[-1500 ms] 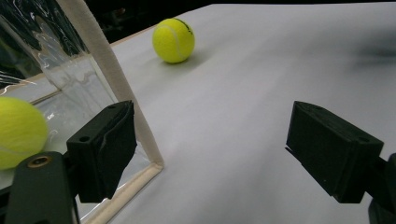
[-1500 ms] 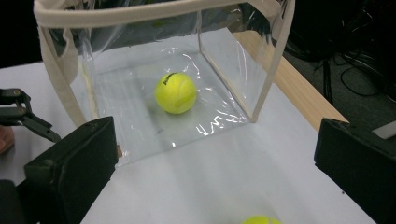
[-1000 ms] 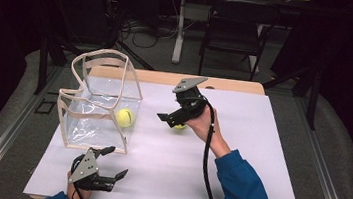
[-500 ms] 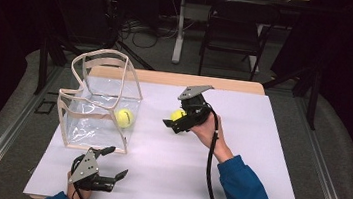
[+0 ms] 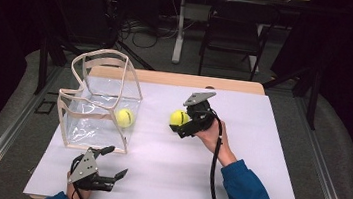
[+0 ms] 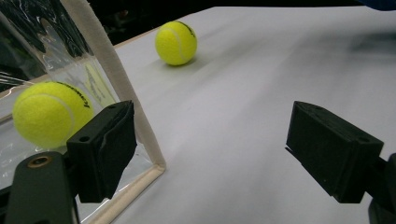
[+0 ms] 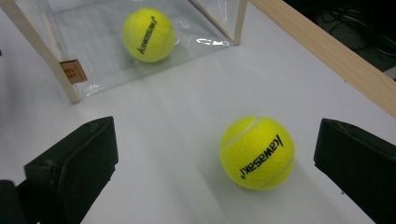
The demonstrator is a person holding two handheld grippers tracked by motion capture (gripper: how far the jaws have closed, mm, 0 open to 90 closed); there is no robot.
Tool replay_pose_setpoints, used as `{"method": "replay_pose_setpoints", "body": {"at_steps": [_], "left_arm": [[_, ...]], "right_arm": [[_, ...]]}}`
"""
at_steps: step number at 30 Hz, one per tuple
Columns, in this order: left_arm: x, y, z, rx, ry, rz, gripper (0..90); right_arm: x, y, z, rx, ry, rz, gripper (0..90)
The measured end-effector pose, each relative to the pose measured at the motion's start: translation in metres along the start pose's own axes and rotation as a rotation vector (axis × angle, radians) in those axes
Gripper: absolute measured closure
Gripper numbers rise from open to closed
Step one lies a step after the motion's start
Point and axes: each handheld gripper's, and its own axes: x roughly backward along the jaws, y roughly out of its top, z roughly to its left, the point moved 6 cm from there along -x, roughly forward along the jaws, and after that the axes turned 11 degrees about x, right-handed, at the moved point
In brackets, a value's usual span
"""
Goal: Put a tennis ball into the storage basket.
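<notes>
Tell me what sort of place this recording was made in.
Probably a lab or workshop recording bay: a white table under dark surroundings, loose cables on the floor, a folding chair behind, and handheld grippers working with tennis balls.

The right gripper (image 5: 181, 127) hid part of a tennis ball (image 5: 178, 118); the left hand (image 5: 69, 193) was cut off at the bottom edge.

Fuzzy felt tennis ball (image 7: 257, 152); glossy clear plastic bag (image 5: 94, 104), cloth-trimmed; matt white table (image 5: 255, 189), wooden edge.
</notes>
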Motion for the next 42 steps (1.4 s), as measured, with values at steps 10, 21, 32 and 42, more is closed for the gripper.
{"method": "replay_pose_setpoints", "body": {"at_steps": [10,21,32,42], "left_arm": [[-0.001,-0.001,0.000,0.004,-0.005,0.005,16.0],[-0.001,-0.001,0.000,0.004,-0.008,0.007,16.0],[-0.002,-0.001,0.000,0.005,-0.011,0.008,16.0],[-0.002,-0.001,-0.001,0.004,-0.013,0.010,16.0]], "right_arm": [[-0.008,-0.017,-0.011,-0.032,-0.022,0.029,0.0],[-0.023,-0.025,-0.020,-0.051,-0.034,0.052,0.0],[-0.038,-0.030,-0.024,-0.063,-0.035,0.075,0.0],[-0.051,-0.030,-0.031,-0.070,-0.051,0.094,0.0]]}}
